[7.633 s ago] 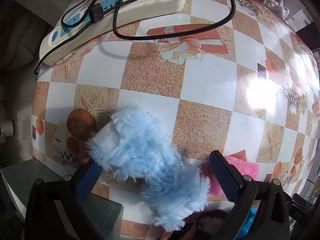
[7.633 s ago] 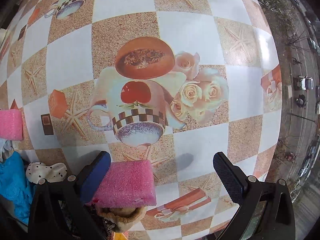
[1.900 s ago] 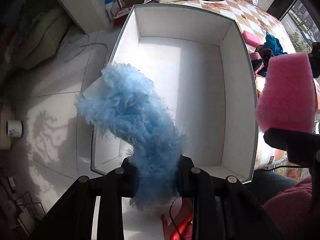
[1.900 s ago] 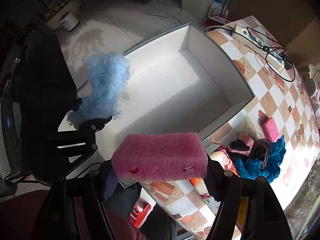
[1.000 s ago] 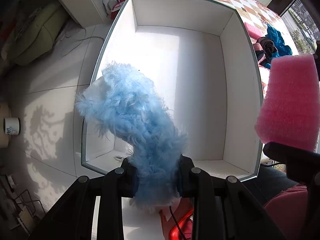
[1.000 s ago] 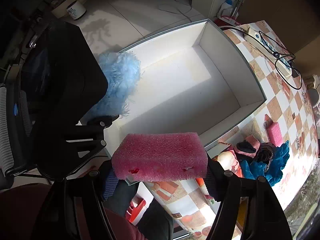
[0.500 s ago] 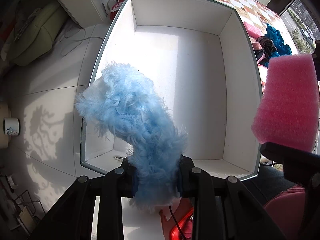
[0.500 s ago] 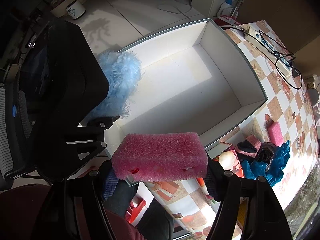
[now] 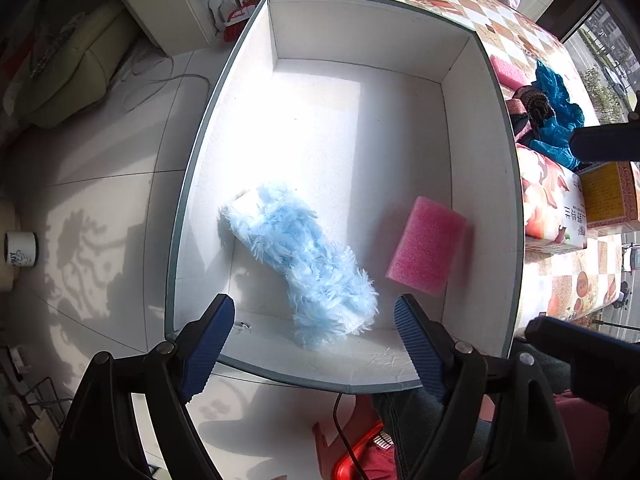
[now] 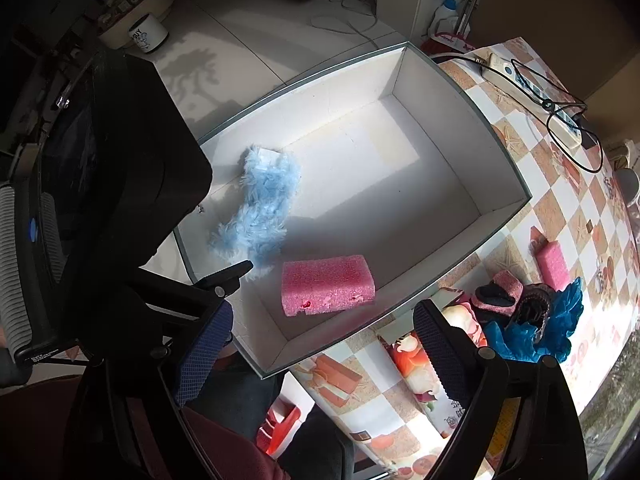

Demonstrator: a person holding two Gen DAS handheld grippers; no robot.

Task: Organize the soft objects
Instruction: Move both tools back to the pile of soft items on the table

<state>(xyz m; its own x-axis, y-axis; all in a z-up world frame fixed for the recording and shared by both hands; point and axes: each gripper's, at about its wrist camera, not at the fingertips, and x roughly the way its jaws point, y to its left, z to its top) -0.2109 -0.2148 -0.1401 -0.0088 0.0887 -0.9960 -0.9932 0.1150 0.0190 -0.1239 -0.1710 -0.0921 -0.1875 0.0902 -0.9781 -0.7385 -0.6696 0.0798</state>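
Note:
A fluffy light-blue cloth (image 9: 300,256) lies on the floor of the big white box (image 9: 352,60), near its front wall. A pink sponge (image 9: 426,246) lies beside it on the right. Both also show in the right wrist view: the blue cloth (image 10: 260,208) and the pink sponge (image 10: 327,284) inside the box (image 10: 472,132). My left gripper (image 9: 314,340) is open and empty above the box's near edge. My right gripper (image 10: 320,356) is open and empty above the box's corner by the table.
On the checkered table (image 10: 576,208) lie another pink sponge (image 10: 554,264), a blue cloth (image 10: 548,328), dark knit pieces (image 10: 500,292) and a power strip with cables (image 10: 532,92). A black chair (image 10: 100,200) stands left of the box. A mug (image 9: 20,248) sits on the floor.
Both grippers have opened. The blue fluffy cloth and the pink sponge have dropped from them and now lie on the box floor.

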